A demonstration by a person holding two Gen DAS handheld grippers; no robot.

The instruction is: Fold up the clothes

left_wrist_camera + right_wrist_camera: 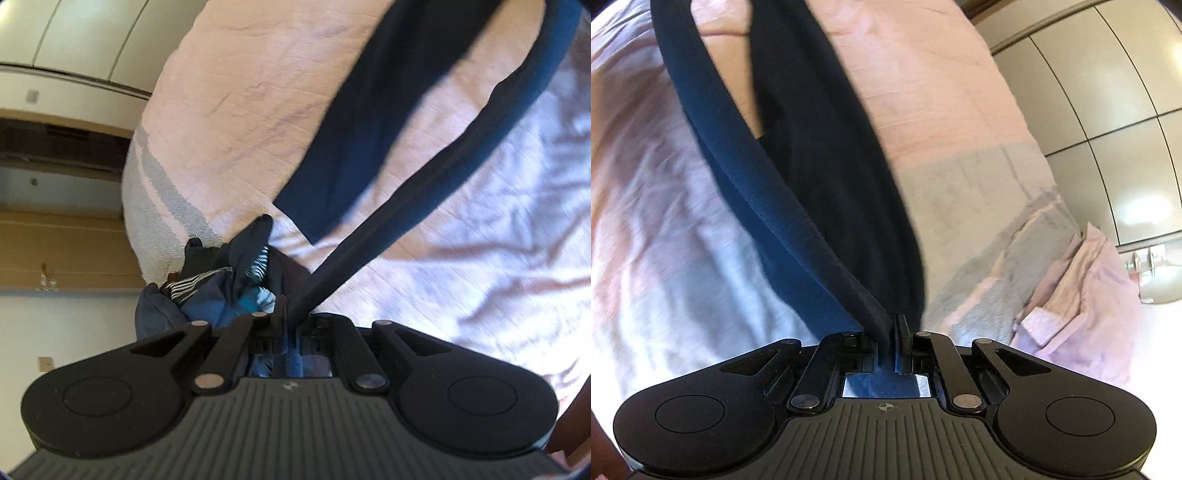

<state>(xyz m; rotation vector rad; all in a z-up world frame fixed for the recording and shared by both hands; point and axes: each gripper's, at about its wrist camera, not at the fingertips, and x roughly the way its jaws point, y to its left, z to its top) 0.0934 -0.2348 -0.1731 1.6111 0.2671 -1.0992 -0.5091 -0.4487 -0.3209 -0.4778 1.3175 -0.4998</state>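
No readable writing or brand name is seen; only a small pale emblem is made out on the ribbed housing of each tool, too small to be read. The left gripper [290,314] is pointed steeply downward over the bed [480,229], and its jaws are closed tight on an edge of the dark blue garment [351,155], which is stretched up and away toward the upper right of that view. The right gripper [892,330] is angled downward likewise, its jaws pinched on another edge of the same dark blue garment [827,192], drawn taut toward the upper left. The garment is thus held between the two tools above the pale pink bedcover. A pile of clothes [221,284], striped and blue, is seen just beyond the left jaws, possibly at the bed's edge. A pink shirt [1082,288] lies on the bed at the right.
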